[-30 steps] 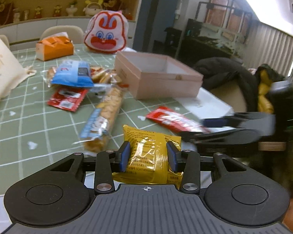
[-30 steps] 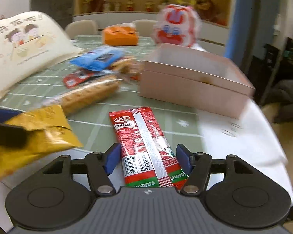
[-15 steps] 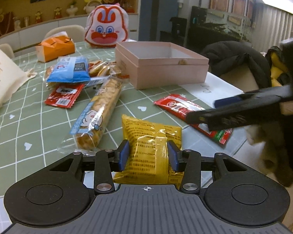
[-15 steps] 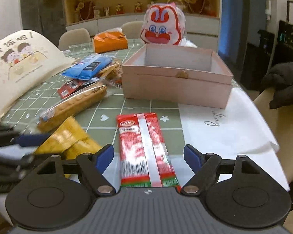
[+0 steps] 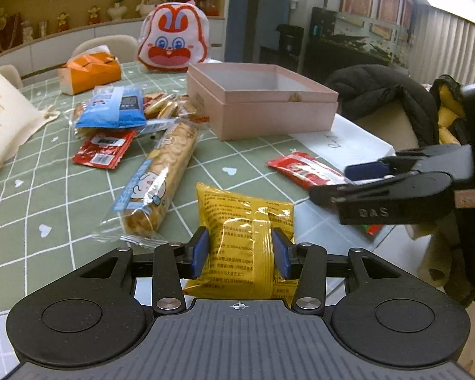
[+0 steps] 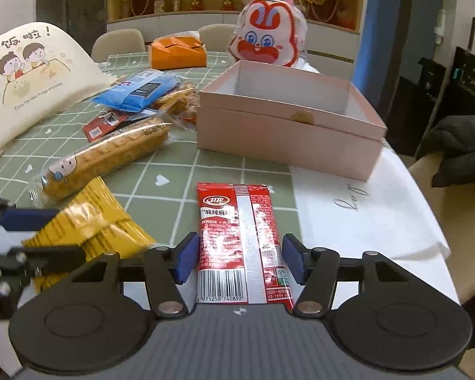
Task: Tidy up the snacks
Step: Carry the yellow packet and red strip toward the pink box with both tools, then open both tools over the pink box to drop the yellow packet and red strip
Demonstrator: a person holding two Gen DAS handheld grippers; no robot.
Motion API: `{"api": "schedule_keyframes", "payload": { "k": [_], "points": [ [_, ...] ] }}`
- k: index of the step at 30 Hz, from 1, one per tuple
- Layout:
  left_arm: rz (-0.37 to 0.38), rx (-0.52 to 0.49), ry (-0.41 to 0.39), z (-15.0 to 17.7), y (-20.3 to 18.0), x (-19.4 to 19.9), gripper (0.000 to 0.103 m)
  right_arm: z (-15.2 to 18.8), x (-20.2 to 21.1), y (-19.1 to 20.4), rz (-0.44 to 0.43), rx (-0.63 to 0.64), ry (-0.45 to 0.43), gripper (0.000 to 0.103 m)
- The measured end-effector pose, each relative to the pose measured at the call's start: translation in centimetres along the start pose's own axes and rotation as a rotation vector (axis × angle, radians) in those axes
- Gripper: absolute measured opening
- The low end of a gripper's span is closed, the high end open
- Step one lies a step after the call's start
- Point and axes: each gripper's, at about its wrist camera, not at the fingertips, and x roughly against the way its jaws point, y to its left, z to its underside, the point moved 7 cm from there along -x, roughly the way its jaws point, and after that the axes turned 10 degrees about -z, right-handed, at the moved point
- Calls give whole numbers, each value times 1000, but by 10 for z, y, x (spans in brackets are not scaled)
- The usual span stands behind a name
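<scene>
I am grabbing 2 snacks, 1 in each gripper, to put in the pink box.

Left view: my left gripper (image 5: 241,251) has its blue pads pressed on the yellow snack bag (image 5: 245,237), near the table edge; the pink box (image 5: 262,101) sits open behind, so next I lift and carry. Right view: my right gripper (image 6: 239,261) is closing around the red snack pack (image 6: 240,240), with small gaps at both pads; I must finish the squeeze before lifting it to the box.
</scene>
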Motion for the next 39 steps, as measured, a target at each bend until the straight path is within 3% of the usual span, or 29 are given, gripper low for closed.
{"api": "schedule_keyframes", "payload": {
  "k": [14,22,26,31,36,39],
  "points": [
    [35,39,-16,6,5,0,51,13,21,-3,-34,-31,6,53],
    [95,98,-83,-11,-2,16,43,6,44,-16,-65,-79,-45,46],
    [113,106,-216,-67,-2,43,42,-27,73,-28,-99,-110,-135,46],
    [151,118,-345,-171,0,51,43,-123,119,-56,-102,-97,-279,46],
    [180,194,-301,-242,-4,-18,43,-205,96,-96,-81,-162,-253,46],
    [226,233,-222,-255,-6,-80,44,-228,55,-117,-67,-200,-210,48]
  ]
}}
